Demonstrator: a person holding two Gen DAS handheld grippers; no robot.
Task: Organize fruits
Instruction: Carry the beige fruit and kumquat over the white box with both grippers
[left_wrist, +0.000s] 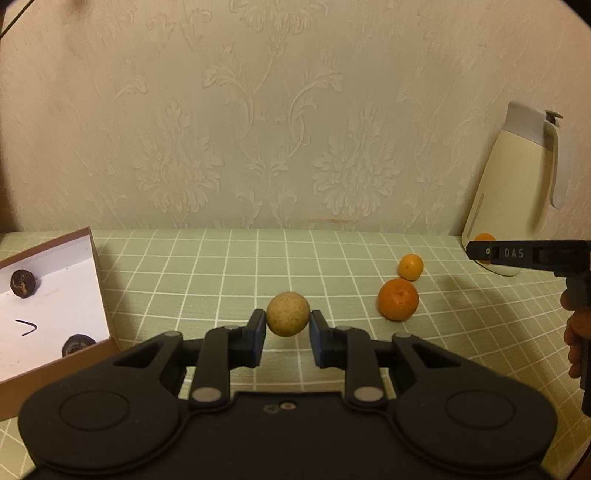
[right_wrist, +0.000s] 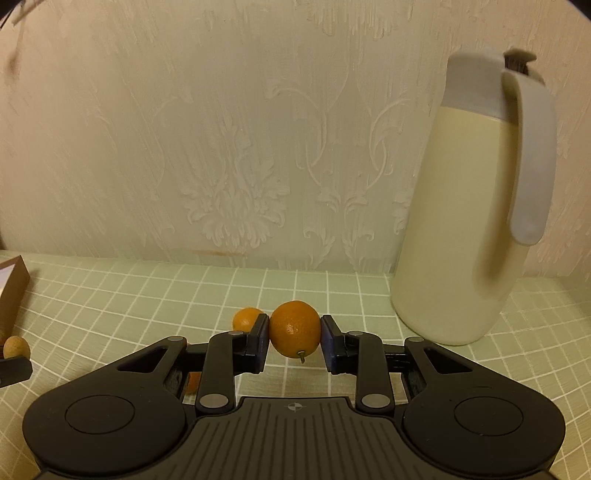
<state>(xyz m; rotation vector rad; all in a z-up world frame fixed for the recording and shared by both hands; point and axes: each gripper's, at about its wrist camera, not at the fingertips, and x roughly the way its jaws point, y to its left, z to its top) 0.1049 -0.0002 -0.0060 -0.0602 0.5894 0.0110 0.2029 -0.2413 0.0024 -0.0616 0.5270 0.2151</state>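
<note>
My left gripper (left_wrist: 287, 324) is shut on a round tan fruit (left_wrist: 287, 313) and holds it above the green checked tablecloth. My right gripper (right_wrist: 294, 338) is shut on a small orange (right_wrist: 294, 328) with a short stem. Two more oranges lie on the cloth to the right in the left wrist view, a larger one (left_wrist: 398, 299) and a smaller one (left_wrist: 410, 266) behind it. The right gripper also shows at the right edge of that view (left_wrist: 524, 254). An open cardboard box (left_wrist: 99, 280) at the left holds two dark fruits (left_wrist: 23, 283), (left_wrist: 75, 344).
A cream jug with a grey lid and handle (right_wrist: 476, 206) stands at the back right against the patterned wall. The box corner (right_wrist: 14, 288) shows at the left of the right wrist view. Another orange (right_wrist: 246, 319) lies just behind the right gripper's left finger.
</note>
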